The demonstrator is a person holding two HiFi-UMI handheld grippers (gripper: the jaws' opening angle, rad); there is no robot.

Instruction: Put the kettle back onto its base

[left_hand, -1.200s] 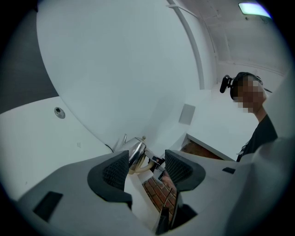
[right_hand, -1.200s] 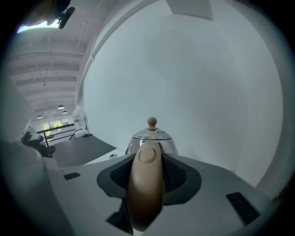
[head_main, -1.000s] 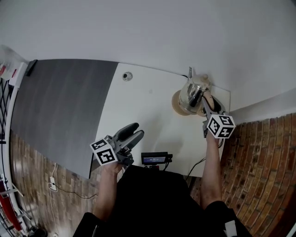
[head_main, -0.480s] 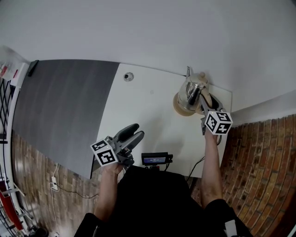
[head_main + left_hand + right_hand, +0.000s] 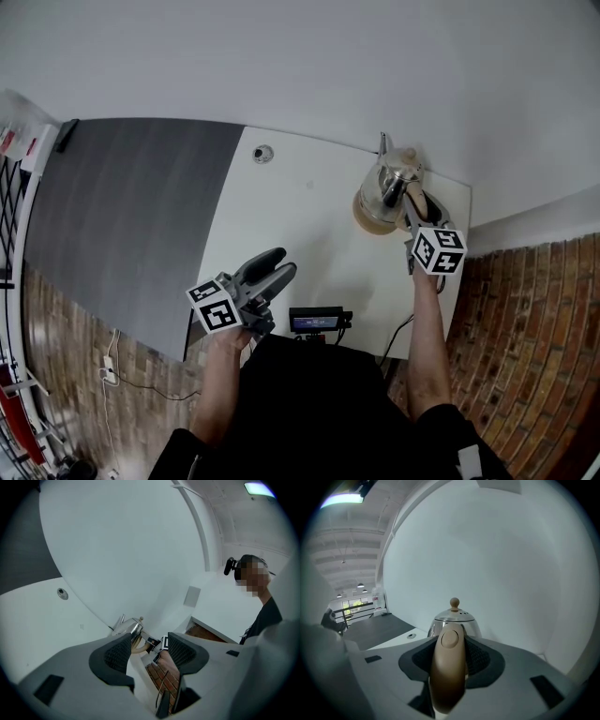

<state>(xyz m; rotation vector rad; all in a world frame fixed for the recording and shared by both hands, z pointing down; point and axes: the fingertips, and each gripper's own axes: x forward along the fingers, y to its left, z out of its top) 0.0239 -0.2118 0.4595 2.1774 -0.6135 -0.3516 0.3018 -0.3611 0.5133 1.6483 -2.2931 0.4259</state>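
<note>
Nudged slightly toward the wall [image 5: 281,66] since a second back, right gripper [image 5: 410,208] with kettle [image 5: 389,183]. Clamping the kettle's tan handle [image 5: 449,667] between those jaws, steel body just beyond the tips, over the round base [image 5: 364,216] on the table [image 5: 300,216]. Holding the jaws of the left gripper [image 5: 274,268] spread, nothing between, kettle far ahead of them.

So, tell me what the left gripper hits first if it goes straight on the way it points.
Most likely the kettle, or the right gripper shut on its handle: both show between the left gripper's open fingers. Nothing nearer shows, though depth is unclear.
</note>
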